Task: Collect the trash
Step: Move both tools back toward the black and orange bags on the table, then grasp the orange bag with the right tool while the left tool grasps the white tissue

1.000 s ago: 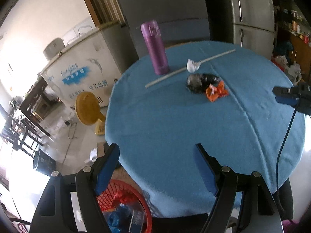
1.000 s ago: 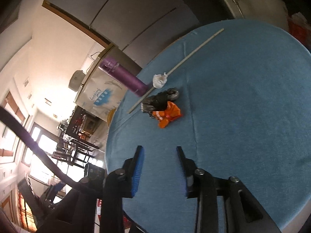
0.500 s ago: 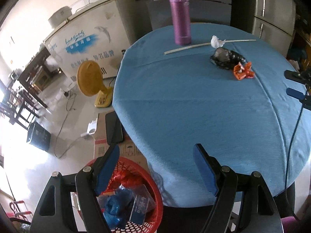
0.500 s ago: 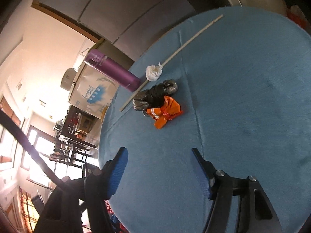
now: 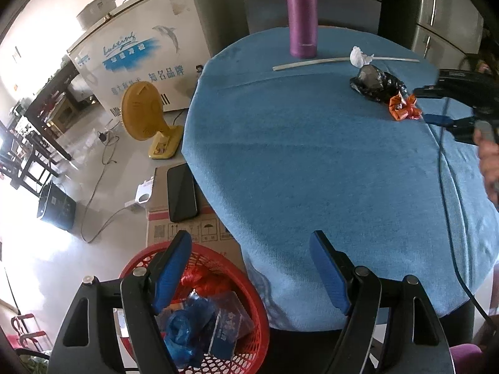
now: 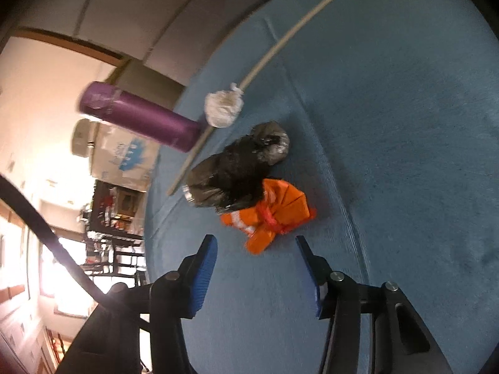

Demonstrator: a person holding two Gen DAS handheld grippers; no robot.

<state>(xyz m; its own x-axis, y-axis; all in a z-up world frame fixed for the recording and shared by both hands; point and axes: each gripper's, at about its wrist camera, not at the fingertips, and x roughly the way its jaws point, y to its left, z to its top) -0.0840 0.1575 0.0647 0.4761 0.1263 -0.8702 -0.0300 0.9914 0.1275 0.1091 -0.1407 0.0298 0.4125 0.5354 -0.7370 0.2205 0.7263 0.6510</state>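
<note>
Your right gripper point(image 6: 255, 268) has closed in on the orange wrapper point(image 6: 271, 218), jaws narrowing but still empty, while your left gripper point(image 5: 249, 268) hangs released over the table point(image 5: 312, 162).

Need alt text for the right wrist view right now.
The right gripper, jaws closing but clear of anything, hovers just short of an orange wrapper on the blue tablecloth. Beyond lie a black bag, white wad, and purple flask.
</note>
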